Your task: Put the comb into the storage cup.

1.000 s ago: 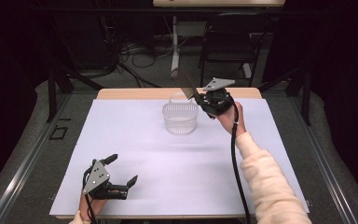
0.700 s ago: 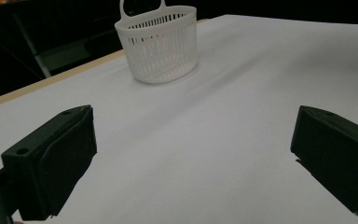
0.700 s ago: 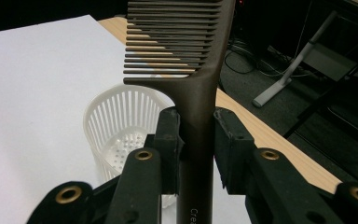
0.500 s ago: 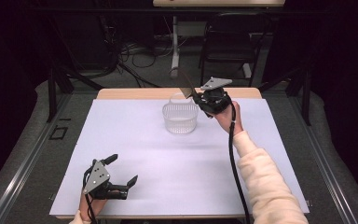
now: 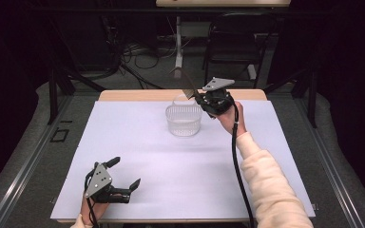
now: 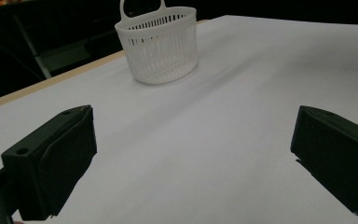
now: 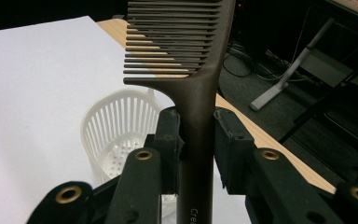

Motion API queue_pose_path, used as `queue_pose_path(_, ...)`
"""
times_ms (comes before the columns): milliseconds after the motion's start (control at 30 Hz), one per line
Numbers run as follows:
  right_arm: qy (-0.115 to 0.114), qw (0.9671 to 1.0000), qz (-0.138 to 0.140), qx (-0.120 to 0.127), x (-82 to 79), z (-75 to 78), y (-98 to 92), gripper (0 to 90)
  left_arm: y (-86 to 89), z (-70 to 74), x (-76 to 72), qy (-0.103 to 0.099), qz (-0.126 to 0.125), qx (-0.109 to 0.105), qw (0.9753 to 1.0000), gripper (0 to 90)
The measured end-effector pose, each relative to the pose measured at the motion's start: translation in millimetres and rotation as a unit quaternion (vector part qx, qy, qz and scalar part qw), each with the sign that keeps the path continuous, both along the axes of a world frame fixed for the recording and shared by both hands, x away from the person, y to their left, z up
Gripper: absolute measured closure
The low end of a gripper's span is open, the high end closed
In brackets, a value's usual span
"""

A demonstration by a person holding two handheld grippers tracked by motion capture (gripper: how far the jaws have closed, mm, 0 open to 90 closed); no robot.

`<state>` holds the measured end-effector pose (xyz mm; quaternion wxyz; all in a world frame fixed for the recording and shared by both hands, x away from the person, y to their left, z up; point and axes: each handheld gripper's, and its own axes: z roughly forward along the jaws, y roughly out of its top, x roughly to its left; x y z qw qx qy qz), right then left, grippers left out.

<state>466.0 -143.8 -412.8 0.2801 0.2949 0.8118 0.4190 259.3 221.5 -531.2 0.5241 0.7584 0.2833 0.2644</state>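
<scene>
A dark brown comb [image 7: 193, 70] stands between the jaws of my right gripper [image 7: 196, 135], which is shut on its handle. In the high view the right gripper [image 5: 203, 100] hovers at the far right rim of a white slotted basket [image 5: 184, 119], with the comb [image 5: 185, 81] slanting up and left over it. The basket [image 7: 116, 133] sits just below and behind the comb, and looks empty. My left gripper [image 5: 123, 178] rests open near the table's front left; its fingers [image 6: 51, 158] hold nothing, and the basket [image 6: 161, 44] stands far ahead.
A white sheet [image 5: 171, 166] covers the wooden table [image 5: 138, 95]. Behind the far edge are cables, a stand [image 5: 178, 47] and a chair [image 5: 233, 42] on a dark floor. A black cable [image 5: 237, 161] trails along the right sleeve.
The right gripper with the comb has shifted slightly left, toward the basket. The left gripper has stayed put.
</scene>
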Motion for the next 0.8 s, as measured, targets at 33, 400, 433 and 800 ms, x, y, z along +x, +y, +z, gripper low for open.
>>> queue_pose_path(33,0.000,1.0000,0.000,0.000,0.5,-0.5,0.6,72.9,-0.2,-0.1,0.0,-0.001,0.000,0.000,1.0000,0.1)
queue_pose_path(400,-0.008,0.9999,0.005,-0.007,4.0,-1.7,4.1,72.9,-0.8,-0.3,1.0,0.000,-0.001,0.001,1.0000,0.1)
queue_pose_path(433,-0.009,0.9999,0.006,-0.007,4.0,-1.7,4.2,72.8,-1.2,-0.4,0.9,0.000,-0.002,0.001,1.0000,0.1)
queue_pose_path(800,-0.018,0.9998,0.006,-0.007,5.4,-0.8,7.2,72.8,-1.2,-0.1,0.8,-0.001,-0.002,0.001,1.0000,0.1)
